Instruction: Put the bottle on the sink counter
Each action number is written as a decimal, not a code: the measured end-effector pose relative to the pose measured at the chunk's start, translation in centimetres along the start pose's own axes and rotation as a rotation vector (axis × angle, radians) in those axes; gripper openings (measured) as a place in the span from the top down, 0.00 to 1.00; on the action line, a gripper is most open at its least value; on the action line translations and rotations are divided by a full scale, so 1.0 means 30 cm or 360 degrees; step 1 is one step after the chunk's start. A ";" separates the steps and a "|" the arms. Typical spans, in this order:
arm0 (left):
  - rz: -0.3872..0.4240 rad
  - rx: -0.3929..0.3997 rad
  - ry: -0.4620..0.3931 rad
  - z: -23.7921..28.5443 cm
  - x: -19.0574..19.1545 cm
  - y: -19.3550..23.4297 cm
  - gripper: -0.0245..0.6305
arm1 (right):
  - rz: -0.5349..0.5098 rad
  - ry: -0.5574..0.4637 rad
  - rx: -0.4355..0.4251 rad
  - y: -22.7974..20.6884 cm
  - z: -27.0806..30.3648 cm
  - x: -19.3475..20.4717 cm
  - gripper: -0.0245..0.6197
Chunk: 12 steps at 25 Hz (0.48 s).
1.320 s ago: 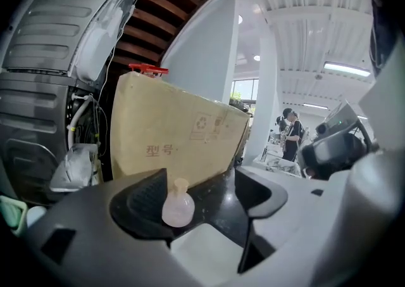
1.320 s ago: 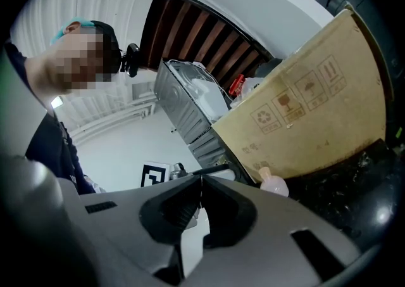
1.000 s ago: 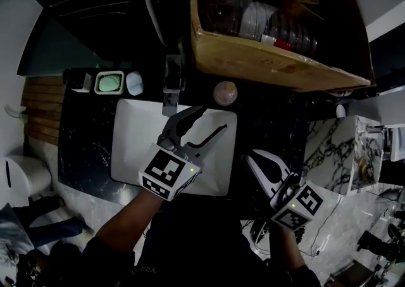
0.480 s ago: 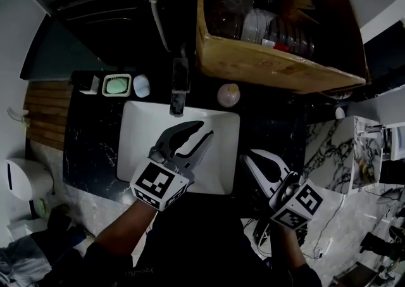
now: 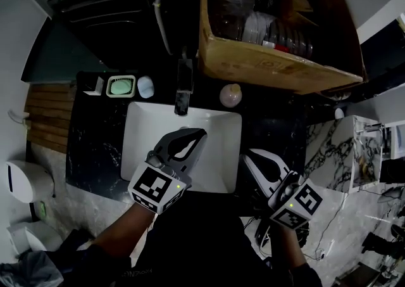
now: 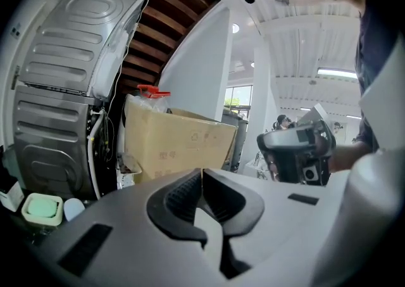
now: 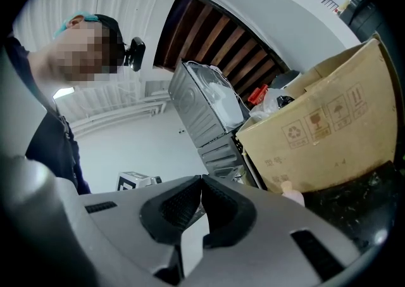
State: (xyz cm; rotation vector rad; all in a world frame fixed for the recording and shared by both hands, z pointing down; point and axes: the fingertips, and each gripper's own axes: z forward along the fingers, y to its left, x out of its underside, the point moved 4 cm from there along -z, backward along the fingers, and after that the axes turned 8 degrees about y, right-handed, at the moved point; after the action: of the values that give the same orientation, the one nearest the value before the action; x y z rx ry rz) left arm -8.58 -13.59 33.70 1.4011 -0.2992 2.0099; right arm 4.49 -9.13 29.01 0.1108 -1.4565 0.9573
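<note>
1. Head view shows my left gripper [image 5: 197, 135] over the white sink [image 5: 136, 114]. Its jaws are pressed together and nothing is between them.
2. My right gripper [image 5: 250, 156] hangs at the lower right of the frame, past the front edge of the table [image 5: 95, 140]. Its jaws are together too, and it is empty.
3. The bottle [image 5: 230, 95] has a pale pink top. It stands on the dark table in the middle of the frame, just right of the tap [image 5: 183, 92]. From above it looks upright.
4. So I think the bottle is already where it should be. The best thing now is to leave it alone and draw both grippers back slowly toward the bottom of the frame.
5. If I need to fix the bottle, I would open one gripper wide first. Then I would come in from the front, over the sink, and close on it gently.
6. The big cardboard box [image 5: 272, 64] sits close behind the bottle, so there is little room on that side. A bump there could tip the bottle.
7. The tap is between my left gripper and the bottle, so the right gripper has the clearer way in.
8. A green soap dish [image 5: 120, 85] and a small white thing [image 5: 145, 86] sit at the left of the tap, well apart from the bottle. They are not in the way.
</note>
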 end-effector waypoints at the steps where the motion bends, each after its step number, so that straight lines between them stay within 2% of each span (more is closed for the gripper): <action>1: 0.0006 0.0003 0.0000 -0.005 -0.001 -0.002 0.94 | -0.0003 -0.0003 0.0000 0.005 0.001 -0.001 0.92; 12: 0.0041 0.0037 -0.0012 -0.039 0.002 -0.011 0.95 | -0.0028 -0.0011 -0.0030 0.051 0.023 0.003 0.92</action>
State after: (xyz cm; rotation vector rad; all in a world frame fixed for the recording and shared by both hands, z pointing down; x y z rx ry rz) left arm -9.25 -12.69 33.21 1.4263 -0.2992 2.0357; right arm 3.01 -8.53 28.48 0.1131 -1.4681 0.9295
